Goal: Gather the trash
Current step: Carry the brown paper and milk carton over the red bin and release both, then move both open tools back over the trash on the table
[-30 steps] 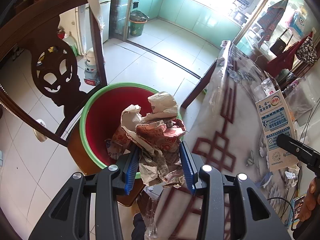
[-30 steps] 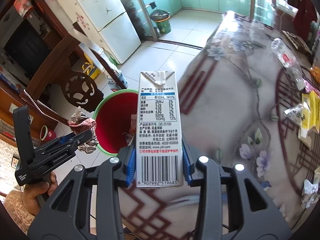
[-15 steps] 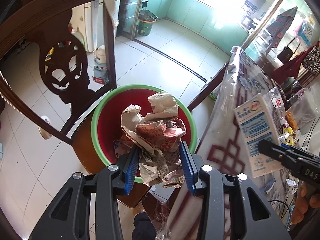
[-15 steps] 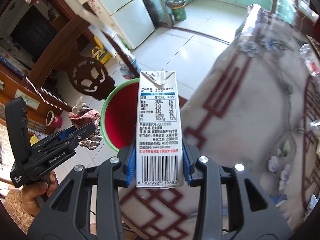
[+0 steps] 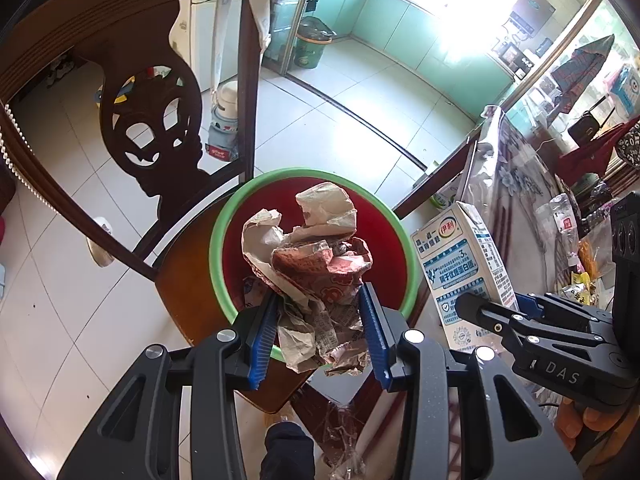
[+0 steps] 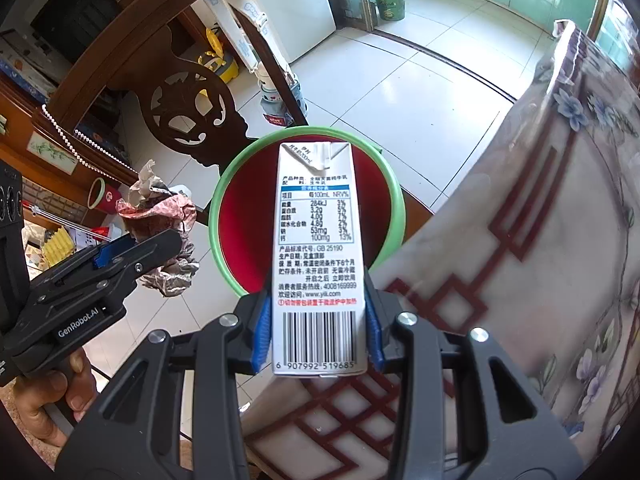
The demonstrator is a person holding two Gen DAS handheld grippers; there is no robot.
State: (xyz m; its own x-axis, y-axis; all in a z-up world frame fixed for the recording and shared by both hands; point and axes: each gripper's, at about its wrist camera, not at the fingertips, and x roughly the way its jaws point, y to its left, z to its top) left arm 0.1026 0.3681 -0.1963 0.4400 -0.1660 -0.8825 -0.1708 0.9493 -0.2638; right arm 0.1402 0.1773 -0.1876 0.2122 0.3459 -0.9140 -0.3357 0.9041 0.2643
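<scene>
Now both over the red bin (image 5: pixel 384 248) — right tool (image 6: pixel 320 336) pinching milk carton (image 6: pixel 318 248) swung in from the worktop (image 6: pixel 520 280); left tool (image 5: pixel 318 336) pinching crumpled wrapper (image 5: pixel 312 264). Ready for dropping.

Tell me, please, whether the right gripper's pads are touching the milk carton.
Touching. The right wrist view shows the blue pads of the right gripper pressed against both sides of the milk carton, no gap either side.
</scene>
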